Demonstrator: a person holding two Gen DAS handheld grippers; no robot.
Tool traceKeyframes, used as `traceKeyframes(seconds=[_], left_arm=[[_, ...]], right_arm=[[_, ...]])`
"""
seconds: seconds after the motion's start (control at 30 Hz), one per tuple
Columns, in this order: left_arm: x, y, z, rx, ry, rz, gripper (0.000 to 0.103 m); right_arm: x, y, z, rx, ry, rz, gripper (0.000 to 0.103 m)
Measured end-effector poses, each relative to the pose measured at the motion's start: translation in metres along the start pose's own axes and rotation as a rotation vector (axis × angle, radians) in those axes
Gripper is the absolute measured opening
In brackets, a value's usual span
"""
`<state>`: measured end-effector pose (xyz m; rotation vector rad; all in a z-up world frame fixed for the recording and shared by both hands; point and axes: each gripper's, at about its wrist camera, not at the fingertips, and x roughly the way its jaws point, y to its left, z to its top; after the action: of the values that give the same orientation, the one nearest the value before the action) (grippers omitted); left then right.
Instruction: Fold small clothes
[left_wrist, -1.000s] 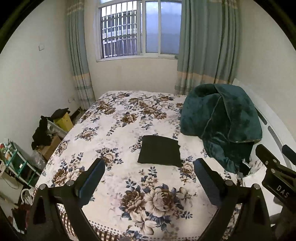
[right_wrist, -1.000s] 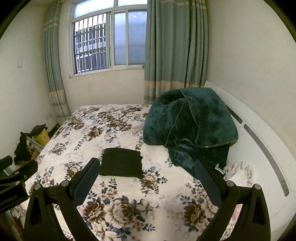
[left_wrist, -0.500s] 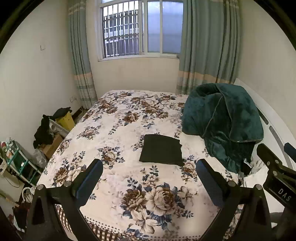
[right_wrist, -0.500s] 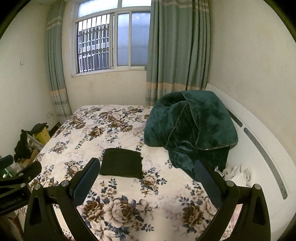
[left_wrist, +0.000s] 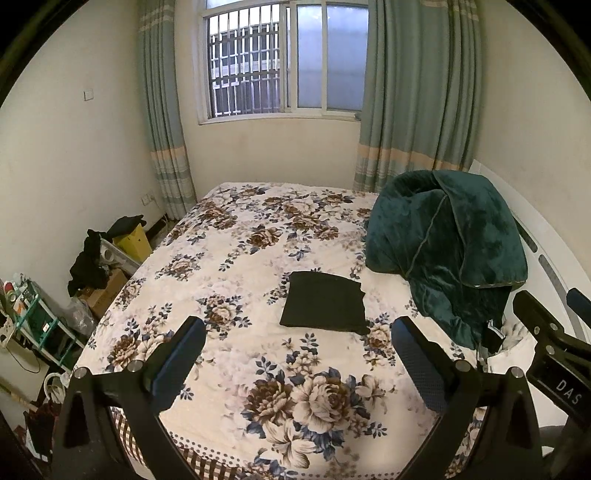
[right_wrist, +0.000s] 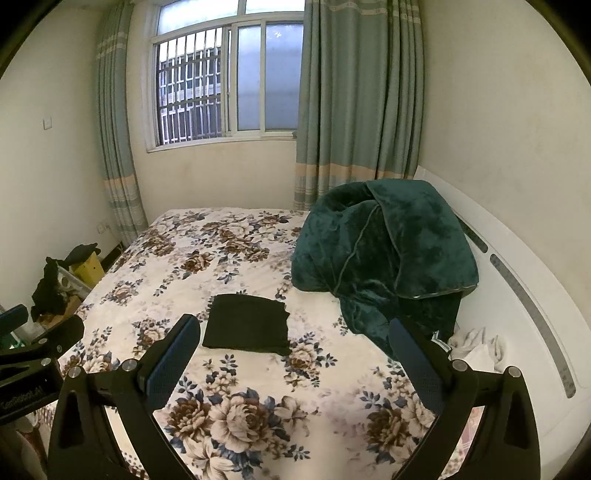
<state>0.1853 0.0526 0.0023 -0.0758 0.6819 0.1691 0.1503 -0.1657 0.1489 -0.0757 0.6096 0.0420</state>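
Observation:
A small dark garment (left_wrist: 324, 303) (right_wrist: 246, 320) lies folded into a flat rectangle near the middle of the floral bed (left_wrist: 236, 258) (right_wrist: 192, 266). My left gripper (left_wrist: 297, 354) hangs open above the bed's near end, well short of the garment, with nothing between its fingers. My right gripper (right_wrist: 293, 354) is open too, held back from the garment and empty. Part of the right gripper (left_wrist: 554, 343) shows at the right edge of the left wrist view, and the left gripper (right_wrist: 33, 350) shows at the left edge of the right wrist view.
A dark green plush blanket (left_wrist: 447, 251) (right_wrist: 384, 254) is heaped against the white headboard (right_wrist: 517, 295) on the right. White cloth (right_wrist: 476, 343) lies beside it. Boxes, black clothes and a shelf (left_wrist: 92, 266) crowd the floor left of the bed. A curtained window (left_wrist: 284, 62) faces me.
Both grippers have risen and pulled back slightly, so the views tilt up and show more wall and window. The folded garment has not moved.

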Motion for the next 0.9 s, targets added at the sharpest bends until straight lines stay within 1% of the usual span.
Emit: traceKeyframes(seconds=[0.23, 0.5, 0.9], left_arm=[[-0.001, 0.000, 0.001, 0.001, -0.002, 0.002, 0.103], [-0.005, 0.000, 0.011, -0.005, -0.016, 0.007, 0.103], [-0.007, -0.002, 0.011, -0.006, -0.022, 0.015, 0.103]], right_arm=[[0.001, 0.006, 0.003, -0.004, -0.005, 0.010, 0.103], [0.002, 0.007, 0.003, -0.002, -0.006, 0.009, 0.103], [0.002, 0.009, 0.003, -0.002, -0.010, 0.008, 0.103]])
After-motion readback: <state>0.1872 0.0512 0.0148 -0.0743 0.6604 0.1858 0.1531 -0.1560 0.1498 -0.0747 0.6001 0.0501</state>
